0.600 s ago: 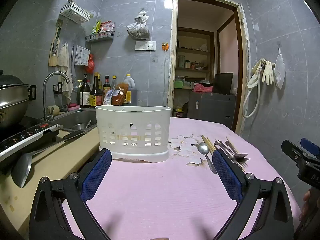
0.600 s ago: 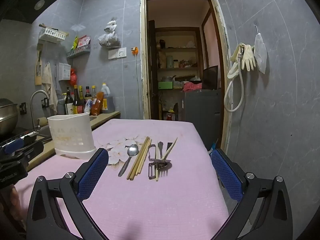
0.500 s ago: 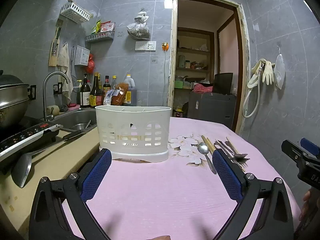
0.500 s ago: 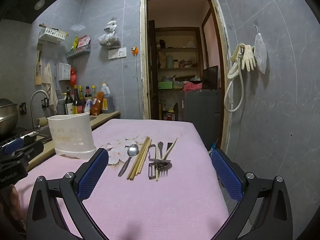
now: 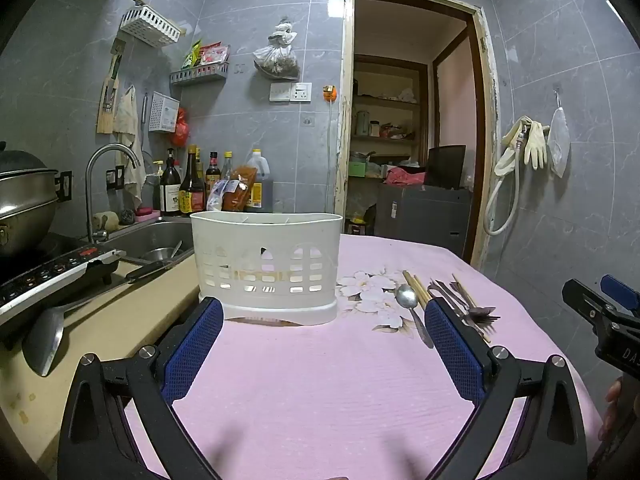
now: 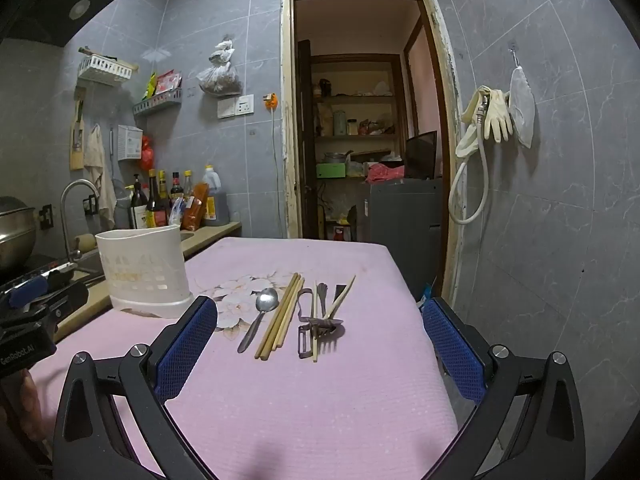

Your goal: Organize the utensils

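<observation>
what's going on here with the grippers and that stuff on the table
A person holds two grippers over a pink table, both open and empty. The left gripper faces a white caddy; the right gripper faces the loose spoon, chopsticks and fork. Nothing has been picked up yet.
</observation>
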The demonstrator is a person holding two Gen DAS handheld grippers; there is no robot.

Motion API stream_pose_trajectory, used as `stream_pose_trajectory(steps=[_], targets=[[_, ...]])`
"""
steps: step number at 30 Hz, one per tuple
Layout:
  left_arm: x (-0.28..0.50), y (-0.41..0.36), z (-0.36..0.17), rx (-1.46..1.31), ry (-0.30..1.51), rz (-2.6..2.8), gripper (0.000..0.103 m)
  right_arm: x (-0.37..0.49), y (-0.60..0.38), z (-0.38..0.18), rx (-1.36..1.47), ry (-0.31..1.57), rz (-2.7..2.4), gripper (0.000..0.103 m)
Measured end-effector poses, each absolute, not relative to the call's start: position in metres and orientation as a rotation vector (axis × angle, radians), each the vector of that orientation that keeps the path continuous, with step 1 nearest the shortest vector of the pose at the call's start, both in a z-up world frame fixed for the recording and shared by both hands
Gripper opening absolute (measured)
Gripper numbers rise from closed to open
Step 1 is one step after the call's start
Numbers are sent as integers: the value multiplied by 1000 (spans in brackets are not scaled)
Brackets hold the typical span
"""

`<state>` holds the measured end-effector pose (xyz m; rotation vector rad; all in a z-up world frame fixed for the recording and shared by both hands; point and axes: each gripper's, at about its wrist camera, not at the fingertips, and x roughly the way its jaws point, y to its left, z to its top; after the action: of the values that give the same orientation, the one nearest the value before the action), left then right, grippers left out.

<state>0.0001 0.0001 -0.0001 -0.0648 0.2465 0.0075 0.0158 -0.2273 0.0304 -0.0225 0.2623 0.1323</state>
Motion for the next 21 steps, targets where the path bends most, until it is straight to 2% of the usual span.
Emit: stream_pose_trajectory(steps=[21], targets=[[0, 0, 0, -65, 248, 7, 99, 17, -227, 29, -23, 266, 133, 103]])
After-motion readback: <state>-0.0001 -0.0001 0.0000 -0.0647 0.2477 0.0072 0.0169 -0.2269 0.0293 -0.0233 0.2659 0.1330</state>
